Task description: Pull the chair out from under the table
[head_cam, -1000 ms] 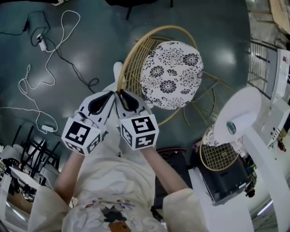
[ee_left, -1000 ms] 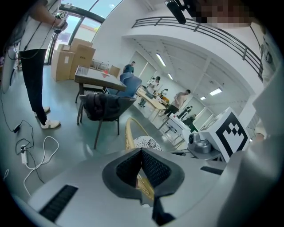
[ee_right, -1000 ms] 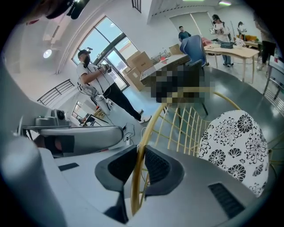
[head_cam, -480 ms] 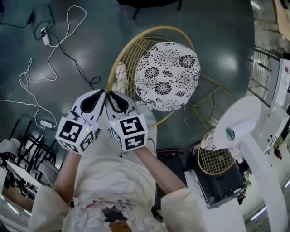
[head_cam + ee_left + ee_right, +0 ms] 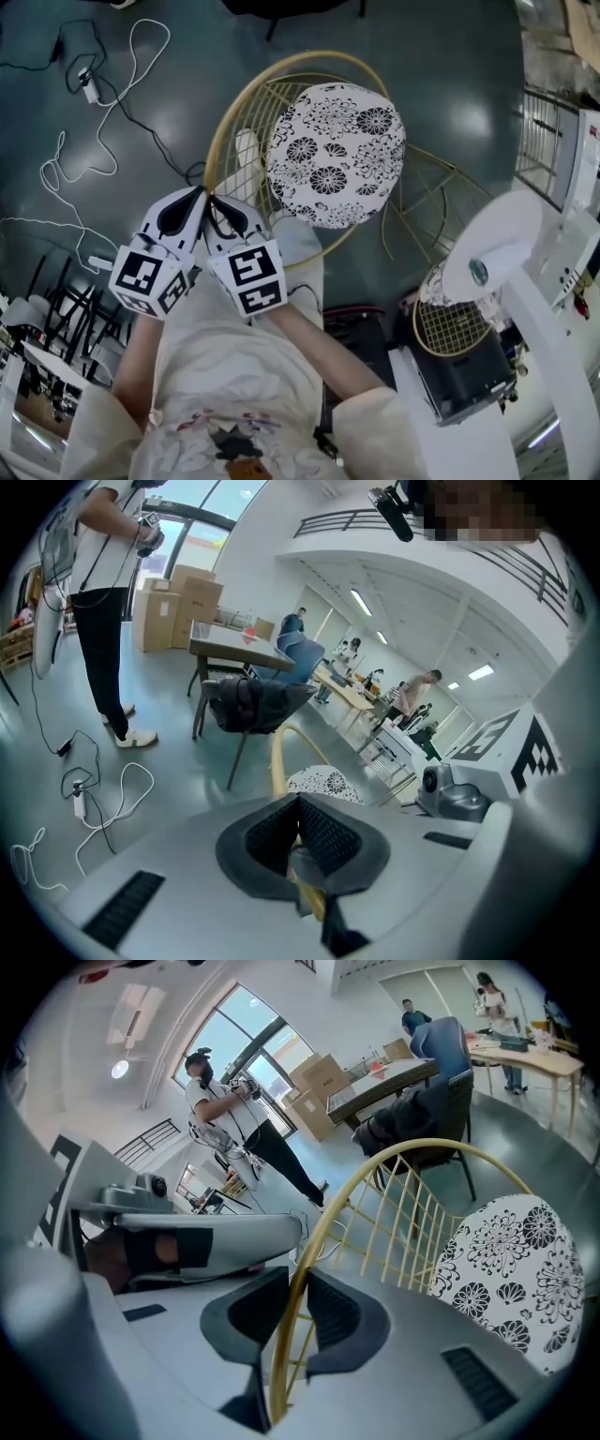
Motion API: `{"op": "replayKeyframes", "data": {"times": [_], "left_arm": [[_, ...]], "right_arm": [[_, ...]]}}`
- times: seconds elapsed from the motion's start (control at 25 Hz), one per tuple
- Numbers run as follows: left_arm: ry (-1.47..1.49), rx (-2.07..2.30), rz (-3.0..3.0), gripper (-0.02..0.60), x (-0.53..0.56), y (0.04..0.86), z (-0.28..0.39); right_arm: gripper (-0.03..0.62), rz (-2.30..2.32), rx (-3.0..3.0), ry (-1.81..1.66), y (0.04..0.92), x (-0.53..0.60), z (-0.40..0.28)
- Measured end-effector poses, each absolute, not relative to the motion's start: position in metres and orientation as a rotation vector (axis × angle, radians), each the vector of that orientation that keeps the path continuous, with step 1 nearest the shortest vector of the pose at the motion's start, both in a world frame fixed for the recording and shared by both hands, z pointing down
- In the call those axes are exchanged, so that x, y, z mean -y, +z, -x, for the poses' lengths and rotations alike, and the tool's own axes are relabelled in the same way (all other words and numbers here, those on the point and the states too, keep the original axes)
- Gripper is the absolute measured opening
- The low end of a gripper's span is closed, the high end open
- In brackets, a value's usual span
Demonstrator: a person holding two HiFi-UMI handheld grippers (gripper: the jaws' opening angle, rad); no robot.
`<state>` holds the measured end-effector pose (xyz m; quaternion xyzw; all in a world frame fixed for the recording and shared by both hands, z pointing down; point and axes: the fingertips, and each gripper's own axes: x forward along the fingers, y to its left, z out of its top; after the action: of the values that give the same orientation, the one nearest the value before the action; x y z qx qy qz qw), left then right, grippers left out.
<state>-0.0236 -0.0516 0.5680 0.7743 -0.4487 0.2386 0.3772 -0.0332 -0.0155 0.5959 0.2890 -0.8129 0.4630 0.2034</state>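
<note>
The chair has a gold wire back with a curved top rim (image 5: 246, 98) and a round black-and-white floral cushion (image 5: 336, 152). It stands on the dark floor beside a white round table (image 5: 497, 230). My left gripper (image 5: 194, 195) and right gripper (image 5: 216, 201) sit side by side, both shut on the near-left part of that rim. In the left gripper view the yellow rim (image 5: 277, 761) runs out from between the pads of the left gripper (image 5: 298, 803). The right gripper (image 5: 298, 1288) clamps the rim (image 5: 323, 1232), with the cushion (image 5: 520, 1260) to its right.
White and black cables (image 5: 89, 141) trail over the floor at the left. A black box (image 5: 464, 375) and a round wire-mesh piece (image 5: 452, 321) stand under the white table. Dark frames (image 5: 66, 309) crowd the lower left. A black chair (image 5: 248, 705) and a standing person (image 5: 98, 621) are ahead.
Both grippers and the chair have shifted a little to the left in the head view. Both stay clamped on the rim.
</note>
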Motion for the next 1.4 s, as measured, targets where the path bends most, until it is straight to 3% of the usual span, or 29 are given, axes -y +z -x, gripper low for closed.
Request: {"op": "replayKeyframes", "data": {"times": [0.24,0.52,1.4], "left_arm": [[0.624,1.140,-2.006,-0.003,0.056,0.555,0.018],[0.599,1.123,-2.079,-0.003,0.060,0.512,-0.004],[0.567,0.885,-2.423,-0.003,0.015,0.375,-0.138]], "right_arm": [[0.063,-0.799,2.311,1.340,0.591,0.018,0.026],[0.063,-0.834,2.416,1.095,0.538,0.022,-0.001],[0.054,-1.319,2.477,0.865,0.411,0.008,-0.144]]}}
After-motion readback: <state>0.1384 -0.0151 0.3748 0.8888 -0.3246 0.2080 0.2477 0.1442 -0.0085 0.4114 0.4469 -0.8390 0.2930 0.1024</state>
